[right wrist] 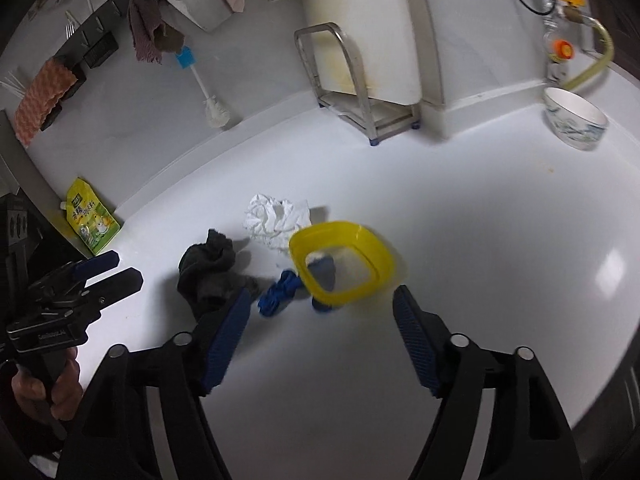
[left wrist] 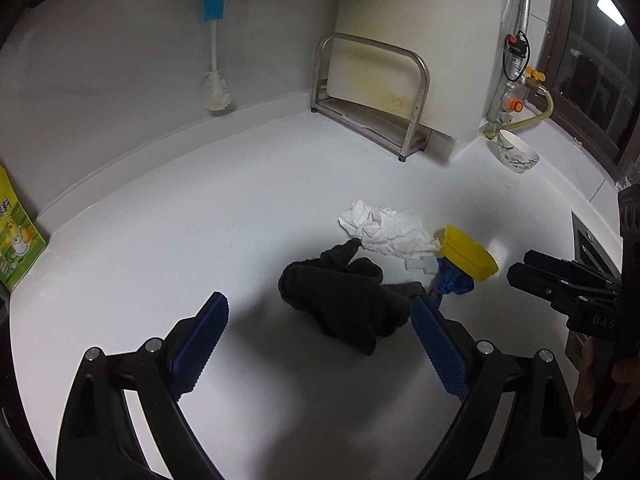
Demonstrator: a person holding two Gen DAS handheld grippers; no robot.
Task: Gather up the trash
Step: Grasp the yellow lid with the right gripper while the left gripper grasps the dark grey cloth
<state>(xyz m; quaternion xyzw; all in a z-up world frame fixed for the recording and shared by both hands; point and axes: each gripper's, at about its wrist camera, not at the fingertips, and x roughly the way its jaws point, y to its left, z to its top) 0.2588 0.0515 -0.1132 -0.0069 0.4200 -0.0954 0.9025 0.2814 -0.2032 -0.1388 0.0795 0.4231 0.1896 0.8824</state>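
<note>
On the white counter [left wrist: 160, 240] lies a heap: a crumpled white tissue [left wrist: 388, 230] [right wrist: 276, 220], a black cloth [left wrist: 344, 300] [right wrist: 208, 272], a tilted yellow plastic tub [left wrist: 468, 252] [right wrist: 344, 260] and a blue knotted piece [left wrist: 452, 280] [right wrist: 280, 288]. My left gripper [left wrist: 320, 302] is open and hovers over the near side of the black cloth; its pads touch nothing. My right gripper [right wrist: 322, 294] is open just short of the yellow tub, with nothing between its pads. Each gripper also shows at the edge of the other's view: the right gripper [left wrist: 520, 264] and the left gripper [right wrist: 124, 268].
A steel rack [left wrist: 372, 92] holding a white cutting board stands at the back wall, and a bottle brush [left wrist: 216, 80] hangs left of it. A patterned bowl [left wrist: 518, 156] [right wrist: 574, 124] sits back right under gas pipes. A yellow-green pouch [left wrist: 16, 240] [right wrist: 92, 220] leans at the left.
</note>
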